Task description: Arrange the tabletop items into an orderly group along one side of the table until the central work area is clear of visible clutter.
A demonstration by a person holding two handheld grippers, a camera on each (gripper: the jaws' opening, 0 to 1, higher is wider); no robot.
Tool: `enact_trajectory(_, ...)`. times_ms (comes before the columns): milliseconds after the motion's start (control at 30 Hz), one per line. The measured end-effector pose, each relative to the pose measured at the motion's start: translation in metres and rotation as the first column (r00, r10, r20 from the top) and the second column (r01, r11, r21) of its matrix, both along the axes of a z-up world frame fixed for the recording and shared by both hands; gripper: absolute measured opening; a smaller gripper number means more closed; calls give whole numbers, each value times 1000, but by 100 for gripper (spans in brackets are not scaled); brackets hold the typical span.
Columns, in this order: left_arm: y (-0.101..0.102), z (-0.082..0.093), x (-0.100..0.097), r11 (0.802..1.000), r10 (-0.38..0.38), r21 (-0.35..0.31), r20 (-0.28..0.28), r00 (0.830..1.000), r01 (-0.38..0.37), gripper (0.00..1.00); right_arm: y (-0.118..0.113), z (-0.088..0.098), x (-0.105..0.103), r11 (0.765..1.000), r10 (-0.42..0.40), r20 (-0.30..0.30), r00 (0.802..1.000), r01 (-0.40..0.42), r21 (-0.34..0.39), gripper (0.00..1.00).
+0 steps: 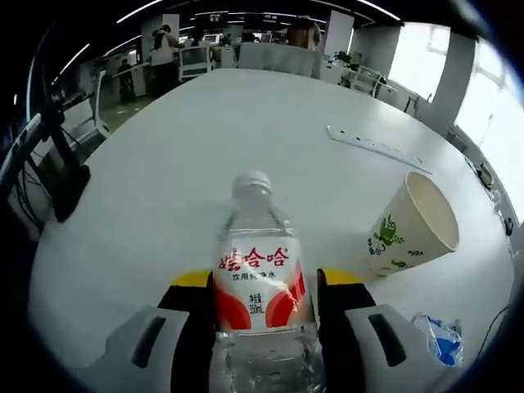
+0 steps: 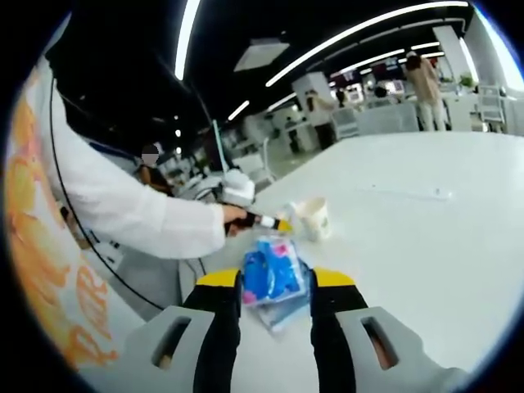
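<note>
- Left gripper view: left gripper (image 1: 264, 304) fingers clenched on a water bottle (image 1: 260, 282) at 6 o'clock, red-white label, cap pointing to 12.
- Paper cup (image 1: 412, 223) at 3 o'clock, tilted, standing on the white surface (image 1: 188, 147).
- Blue wrapper (image 1: 440, 336) at 5 o'clock.
- Right gripper view: white sleeve (image 2: 123, 205) at 9 o'clock.
- Right gripper (image 2: 274, 304) fingers grasp a blue-pink packet (image 2: 271, 272) at 6 o'clock.
- Cup (image 2: 314, 217) at centre, beyond the packet.

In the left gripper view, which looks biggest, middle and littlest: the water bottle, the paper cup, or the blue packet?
1. Water bottle, though it sits in the left tool, nearest the camera, which exaggerates it.
2. Paper cup.
3. Blue packet, partly cut off at the edge, so unsure.
</note>
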State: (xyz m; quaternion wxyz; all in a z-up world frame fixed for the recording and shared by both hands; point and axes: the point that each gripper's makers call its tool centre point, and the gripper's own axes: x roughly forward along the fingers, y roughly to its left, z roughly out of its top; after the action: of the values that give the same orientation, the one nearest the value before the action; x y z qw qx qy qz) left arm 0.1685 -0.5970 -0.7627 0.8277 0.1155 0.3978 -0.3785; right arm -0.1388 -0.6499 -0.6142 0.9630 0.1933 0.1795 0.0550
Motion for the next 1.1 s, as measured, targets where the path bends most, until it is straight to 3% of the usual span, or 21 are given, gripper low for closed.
enact_trajectory(133,1,1,1,1000,21,-10,-13,1000,-21,47,-1,2,-1,1000,-6,5,1000,5,21,21)
enact_trajectory(233,-1,17,7,987,109,-112,-28,994,-111,40,-3,3,-2,1000,-12,10,1000,11,27,18)
enact_trajectory(267,3,14,3,993,86,-80,-33,996,-88,39,-4,3,-3,1000,-17,10,1000,16,27,18)
enact_trajectory(367,2,15,-6,997,13,-74,-12,1000,-13,37,-5,3,-4,999,-25,11,1000,24,32,17)
enact_trajectory(467,6,19,-7,996,9,-84,-1,1000,-9,36,-6,3,-5,999,-31,12,999,30,34,16)
enact_trajectory(567,9,33,-4,990,37,-139,24,999,-33,36,-7,4,-5,999,-34,16,999,33,37,16)
enact_trajectory(800,23,52,-2,983,71,-176,61,996,-59,36,-7,6,-5,999,-32,26,999,31,42,15)
enact_trajectory(933,27,72,-4,972,92,-226,88,992,-70,36,-6,9,-5,999,-32,36,999,30,40,16)
enact_trajectory(1100,23,108,-15,960,69,-281,156,985,-22,37,-6,9,-7,999,-34,40,999,33,39,17)
